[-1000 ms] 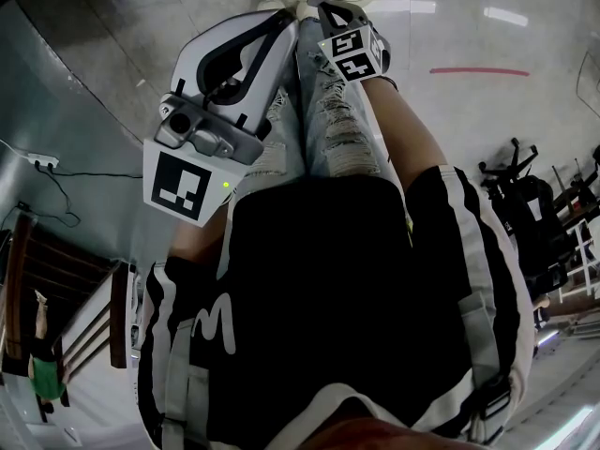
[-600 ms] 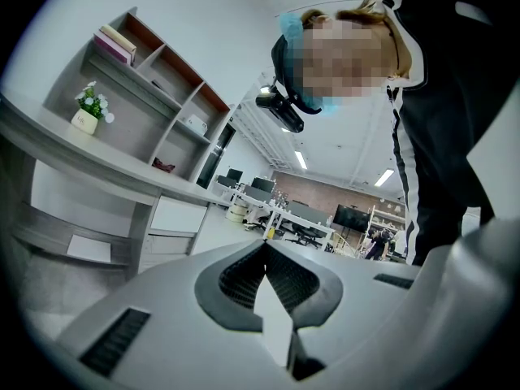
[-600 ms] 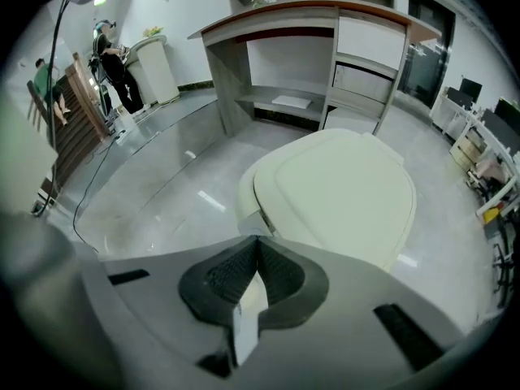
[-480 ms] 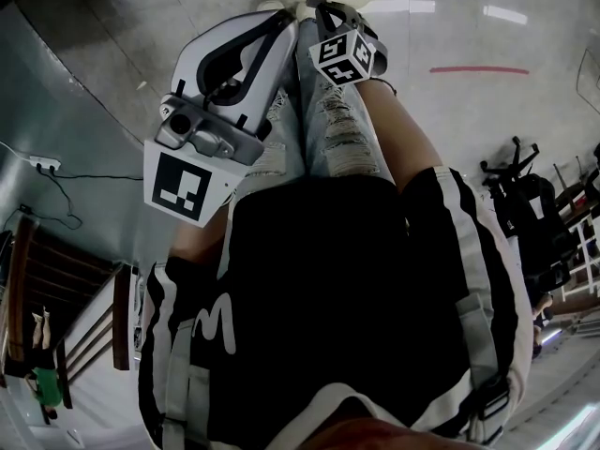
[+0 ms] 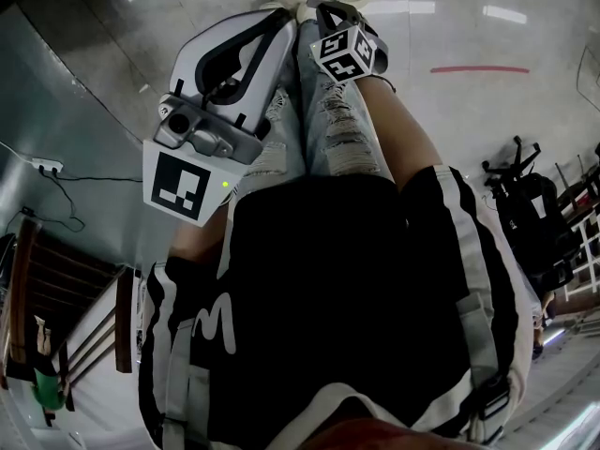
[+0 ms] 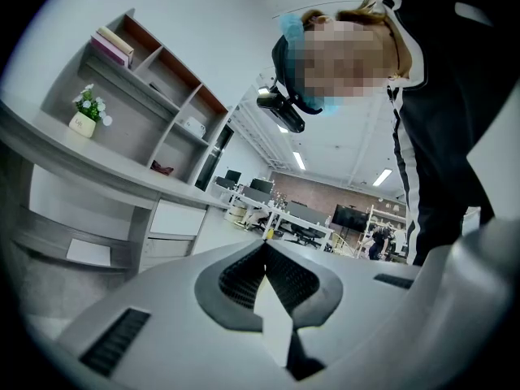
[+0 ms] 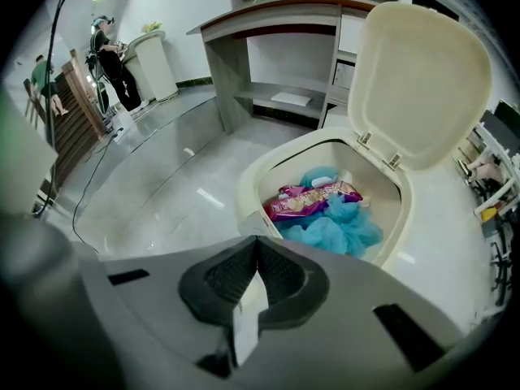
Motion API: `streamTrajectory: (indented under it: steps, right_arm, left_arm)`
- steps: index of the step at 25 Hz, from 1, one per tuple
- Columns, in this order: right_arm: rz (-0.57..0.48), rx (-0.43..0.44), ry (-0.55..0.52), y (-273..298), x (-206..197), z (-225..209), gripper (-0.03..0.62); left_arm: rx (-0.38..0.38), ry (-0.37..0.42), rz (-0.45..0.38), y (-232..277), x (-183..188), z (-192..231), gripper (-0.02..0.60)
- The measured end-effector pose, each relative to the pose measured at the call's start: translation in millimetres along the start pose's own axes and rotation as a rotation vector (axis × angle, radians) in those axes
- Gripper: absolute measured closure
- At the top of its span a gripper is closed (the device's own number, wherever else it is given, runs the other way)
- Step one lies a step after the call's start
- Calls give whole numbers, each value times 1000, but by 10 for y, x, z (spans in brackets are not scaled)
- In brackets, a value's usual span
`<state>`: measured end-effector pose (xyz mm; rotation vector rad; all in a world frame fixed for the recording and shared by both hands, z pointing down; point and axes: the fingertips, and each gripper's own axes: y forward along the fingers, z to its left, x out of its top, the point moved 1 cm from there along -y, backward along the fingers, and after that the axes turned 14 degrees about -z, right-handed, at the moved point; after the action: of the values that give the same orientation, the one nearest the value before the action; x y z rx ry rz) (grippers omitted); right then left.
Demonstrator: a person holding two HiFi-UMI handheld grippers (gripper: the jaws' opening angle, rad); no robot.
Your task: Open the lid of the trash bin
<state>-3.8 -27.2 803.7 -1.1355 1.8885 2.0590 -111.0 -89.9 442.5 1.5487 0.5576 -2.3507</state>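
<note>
- The left gripper [image 6: 264, 254] is held at the person's left side, aimed up toward the person's head. Its fingers are pressed together with nothing between them.
- The right gripper [image 7: 257, 249] is held out over the ripped jeans [image 5: 337, 129], aimed down at the trash bin [image 7: 249, 181]. Its fingers also meet, empty, and sit apart from the bin.
- The cream trash bin stands on the glossy grey floor [image 7: 162, 185], straight ahead of the right gripper and just in front of the person's legs.
- Inside the bin lie a pink-purple snack packet [image 7: 313, 199] and crumpled blue material [image 7: 337, 230].
- The lid [image 7: 418, 80] is raised on its rear hinge, standing nearly upright behind the opening.
</note>
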Motion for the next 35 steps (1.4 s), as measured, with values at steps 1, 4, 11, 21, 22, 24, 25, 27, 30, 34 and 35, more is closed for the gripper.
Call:
streamTrajectory:
  steps: [1, 4, 11, 21, 22, 24, 25, 27, 30, 34, 35]
  right_arm:
    - [2, 1, 11, 0, 0, -7, 585]
    - [8, 7, 50, -9, 2, -43, 585]
    - [34, -1, 100, -17, 24, -70, 585]
    - [-9, 2, 124, -89, 206, -106, 585]
    - [-14, 2, 123, -93, 229, -122, 585]
    - [-29, -7, 132, -112, 283, -166, 585]
    - [-39, -11, 142, -130, 313, -185, 585]
    - [-58, -18, 158, -169, 367, -211, 585]
    - [-84, -28, 159, -231, 457, -248, 585]
    - [-118, -37, 158, -327, 619, -261, 585]
    - [-121, -38, 156, -346, 645, -268, 585]
  left_arm:
    - [-1, 1, 0, 4, 6, -3, 580]
    - [-6, 3, 0, 22, 20, -13, 580]
    - [-8, 11, 2, 42, 52, -18, 580]
    - [-3, 17, -4, 84, 139, -50, 580]
    - [-3, 20, -5, 89, 153, -50, 580]
    - [-3, 26, -6, 98, 175, -54, 580]
    - [-2, 28, -6, 102, 181, -58, 580]
    - [1, 29, -9, 112, 193, -65, 580]
    - [2, 29, -19, 141, 230, -74, 580]
    - [-2, 32, -25, 160, 291, -98, 580]
    - [-1, 32, -27, 168, 306, -100, 580]
